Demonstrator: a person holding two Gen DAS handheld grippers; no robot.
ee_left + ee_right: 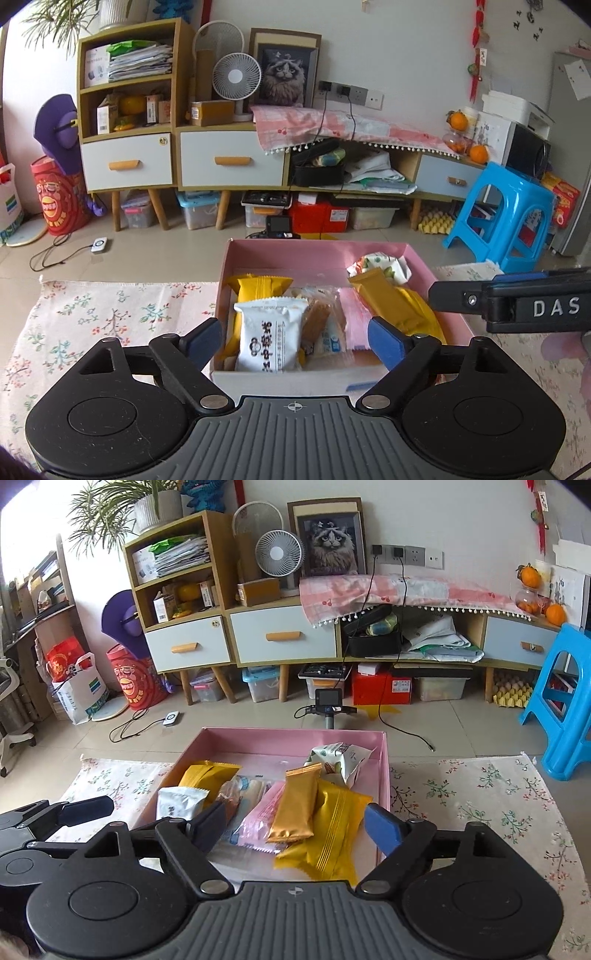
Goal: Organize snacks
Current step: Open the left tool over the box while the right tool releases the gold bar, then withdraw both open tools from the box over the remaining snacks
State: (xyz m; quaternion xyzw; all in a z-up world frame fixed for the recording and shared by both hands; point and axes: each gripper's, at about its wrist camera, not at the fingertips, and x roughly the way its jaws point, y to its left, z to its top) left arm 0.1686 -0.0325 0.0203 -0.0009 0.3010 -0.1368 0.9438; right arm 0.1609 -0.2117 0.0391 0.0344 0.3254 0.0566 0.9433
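Left gripper (295,341): fingers spread wide, nothing between the pads. White snack packet (270,336) lies straight ahead at lower centre of the left wrist view, long axis running away from the fingers, inside the pink box (317,254).

Right gripper (295,825): fingers likewise apart, empty. Orange wafer bar (297,805) at centre frame, lengthwise to the fingers, resting on a yellow packet (332,834). Each hand is nearest its own packet.
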